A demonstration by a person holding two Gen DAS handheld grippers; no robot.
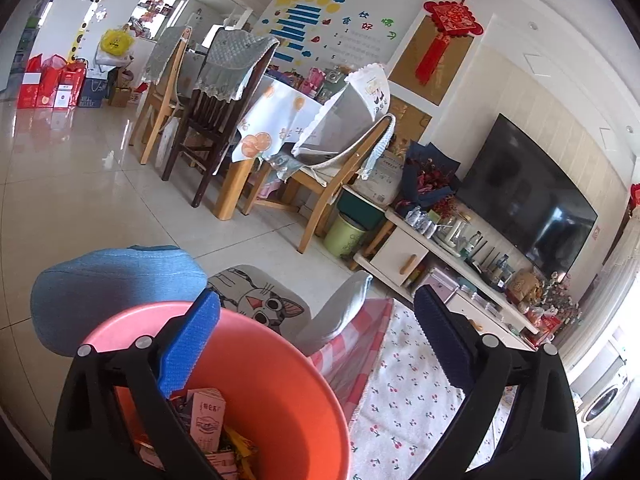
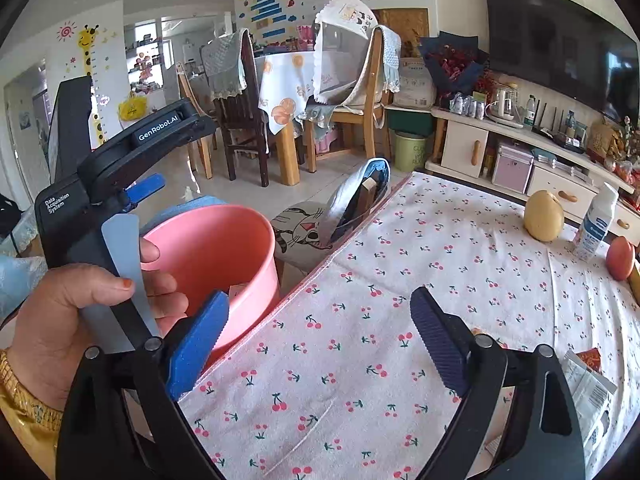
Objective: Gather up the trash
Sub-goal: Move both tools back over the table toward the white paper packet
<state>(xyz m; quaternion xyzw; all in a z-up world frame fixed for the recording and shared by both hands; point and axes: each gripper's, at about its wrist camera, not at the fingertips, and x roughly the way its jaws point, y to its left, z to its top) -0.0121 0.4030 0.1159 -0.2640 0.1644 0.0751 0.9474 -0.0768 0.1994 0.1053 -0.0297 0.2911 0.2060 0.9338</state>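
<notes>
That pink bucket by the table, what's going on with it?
A person is clearing trash off the table with the cherry-print cloth, holding a gripper in each hand. The left gripper is open just above the round pink plastic bucket, which sits beside the table edge and already holds cartons and wrappers. The right gripper hovers open and empty over the cloth. A crumpled white wrapper still lies at the table's near right.

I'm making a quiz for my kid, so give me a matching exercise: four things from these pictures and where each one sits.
Things:
1. round pink plastic bucket
2. yellow pear
3. crumpled silver wrapper
4. cat-face seat cushion

Places:
A. on the cherry-print tablecloth, far side
B. on a chair
C. beside the table edge, trash inside
D. tablecloth, near right edge

Pairs: 1-C, 2-A, 3-D, 4-B
</notes>
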